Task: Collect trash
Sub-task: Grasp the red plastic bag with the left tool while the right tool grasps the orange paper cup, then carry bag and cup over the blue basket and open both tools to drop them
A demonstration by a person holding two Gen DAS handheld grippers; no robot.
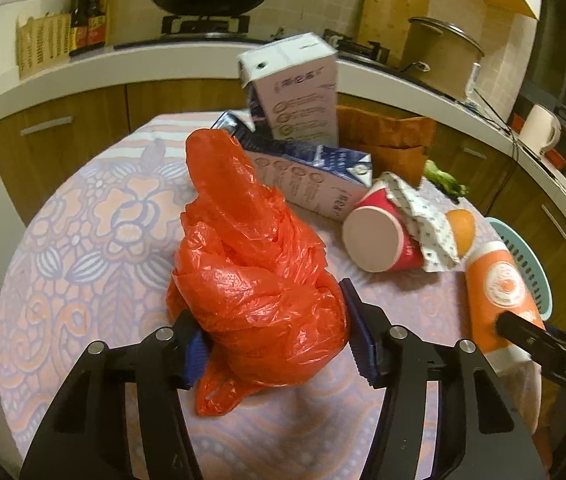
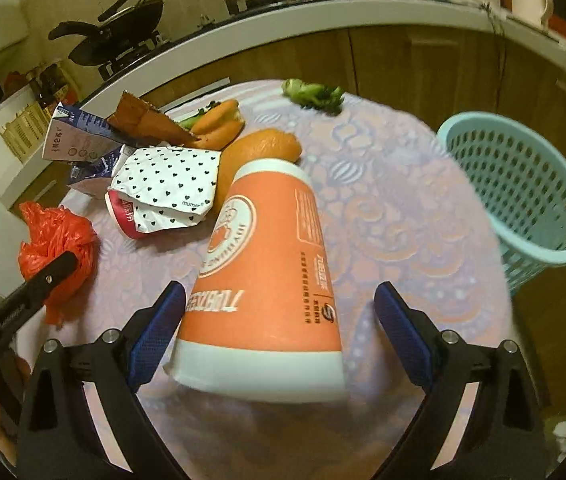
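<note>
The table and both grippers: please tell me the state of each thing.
Red plastic bag: crumpled, between left gripper pads.
Orange cup: lying on its side, between open right gripper pads.
Red cup: tipped over.
Blue carton: lying flat.
White carton: upright.
Basket: upright.

a crumpled red-orange plastic bag (image 1: 255,276) sits bunched in a heap on the floral tablecloth, one twisted end standing up. near it a tall orange paper cup with white bands (image 2: 267,276) lies on its side, base pointing toward a half orange (image 2: 263,152). a red paper cup (image 1: 383,236) lies tipped over, touching a white heart-print paper wrapper (image 2: 167,188). behind them, one blue-and-white milk carton (image 1: 315,176) lies flat and another white carton (image 1: 295,92) stands upright. a pale blue perforated plastic basket (image 2: 523,192) sits at the table's edge.
</note>
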